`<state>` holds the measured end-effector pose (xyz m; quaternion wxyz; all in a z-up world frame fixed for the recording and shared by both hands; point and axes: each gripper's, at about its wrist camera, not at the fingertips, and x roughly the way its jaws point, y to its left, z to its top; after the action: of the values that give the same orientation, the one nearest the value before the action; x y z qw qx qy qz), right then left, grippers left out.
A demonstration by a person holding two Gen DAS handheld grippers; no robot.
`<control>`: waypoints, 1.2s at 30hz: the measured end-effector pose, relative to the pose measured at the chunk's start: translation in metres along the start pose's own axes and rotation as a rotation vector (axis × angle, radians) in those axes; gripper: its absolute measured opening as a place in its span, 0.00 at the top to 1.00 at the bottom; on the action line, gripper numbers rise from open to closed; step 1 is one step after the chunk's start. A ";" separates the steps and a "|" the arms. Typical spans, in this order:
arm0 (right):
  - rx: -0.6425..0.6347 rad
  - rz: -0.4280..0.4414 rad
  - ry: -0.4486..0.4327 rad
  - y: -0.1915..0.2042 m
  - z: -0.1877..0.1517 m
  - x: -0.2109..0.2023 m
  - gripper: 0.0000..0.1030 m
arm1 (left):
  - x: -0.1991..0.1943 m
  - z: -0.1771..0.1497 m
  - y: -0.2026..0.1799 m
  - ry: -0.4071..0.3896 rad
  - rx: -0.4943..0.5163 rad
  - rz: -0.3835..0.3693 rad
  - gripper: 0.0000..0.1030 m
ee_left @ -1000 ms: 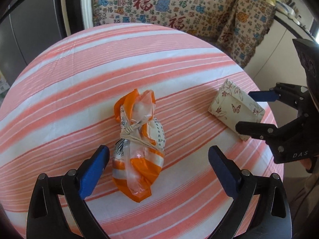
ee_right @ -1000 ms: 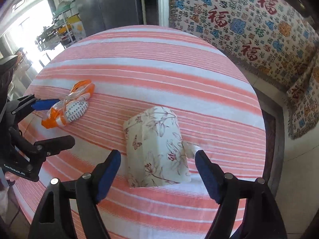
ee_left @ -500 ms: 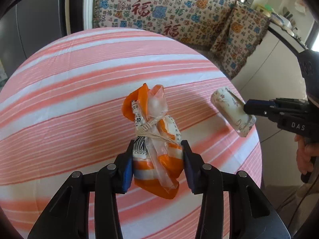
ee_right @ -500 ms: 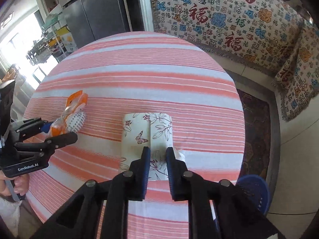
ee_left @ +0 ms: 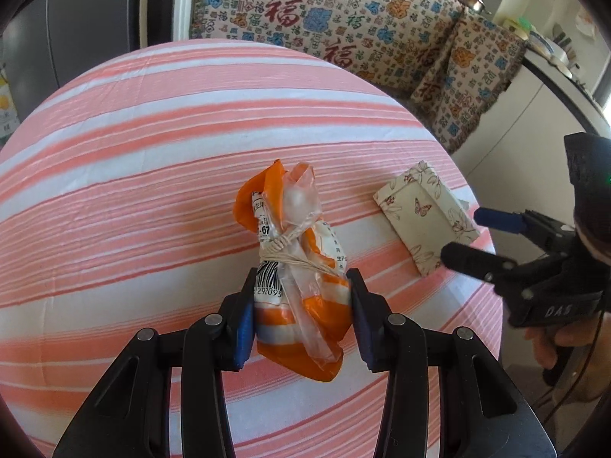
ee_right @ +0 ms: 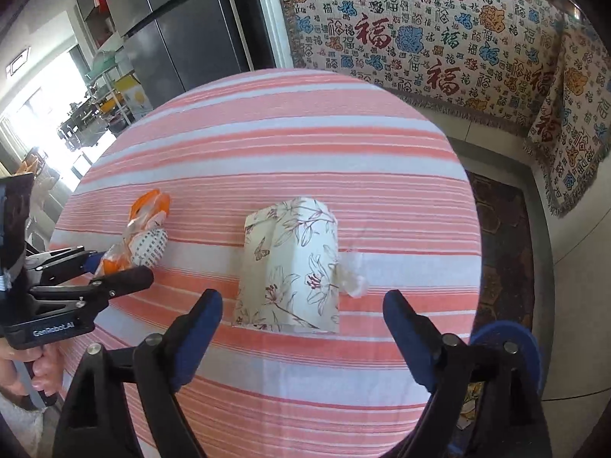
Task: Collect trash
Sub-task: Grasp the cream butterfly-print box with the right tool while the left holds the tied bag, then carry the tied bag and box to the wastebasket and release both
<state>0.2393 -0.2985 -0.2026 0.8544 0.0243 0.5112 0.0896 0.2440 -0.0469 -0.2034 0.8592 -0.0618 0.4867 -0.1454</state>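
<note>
Left wrist: left gripper (ee_left: 301, 301) pinches the tied orange wrapper bundle (ee_left: 299, 267), left of the floral packet (ee_left: 425, 215); soft, light, crinkly, best gripped below its knot.
Right wrist: right gripper (ee_right: 301, 328) jaws opening wide, empty, floral packet (ee_right: 292, 265) just beyond; flat, limp.

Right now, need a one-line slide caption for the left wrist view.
Left hand-held gripper clamps a tied orange-and-white plastic bag on the striped tablecloth; floral tissue pack lies beside it.

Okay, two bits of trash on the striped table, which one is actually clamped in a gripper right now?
The orange and white plastic wrapper: the left gripper presses it from both sides. The floral tissue pack lies free ahead of the right gripper, whose jaws are opening.
</note>
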 end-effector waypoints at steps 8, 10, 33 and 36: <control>0.099 -0.062 -0.008 -0.001 0.003 0.020 0.45 | 0.000 0.000 -0.009 -0.015 0.031 -0.012 0.57; 0.111 -0.075 -0.038 -0.008 0.001 0.007 0.45 | -0.003 0.002 -0.016 -0.021 0.039 -0.036 0.57; 0.381 -0.303 -0.124 -0.224 -0.120 -0.155 0.43 | 0.050 0.005 -0.314 0.059 0.385 -0.281 0.57; 0.439 -0.313 -0.098 -0.255 -0.142 -0.152 0.42 | 0.070 -0.001 -0.345 0.087 0.418 -0.290 0.57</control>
<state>0.0777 -0.5833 -0.1719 0.8559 0.1340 0.4739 -0.1576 0.2118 -0.3960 -0.1760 0.8016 0.0543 0.4689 -0.3670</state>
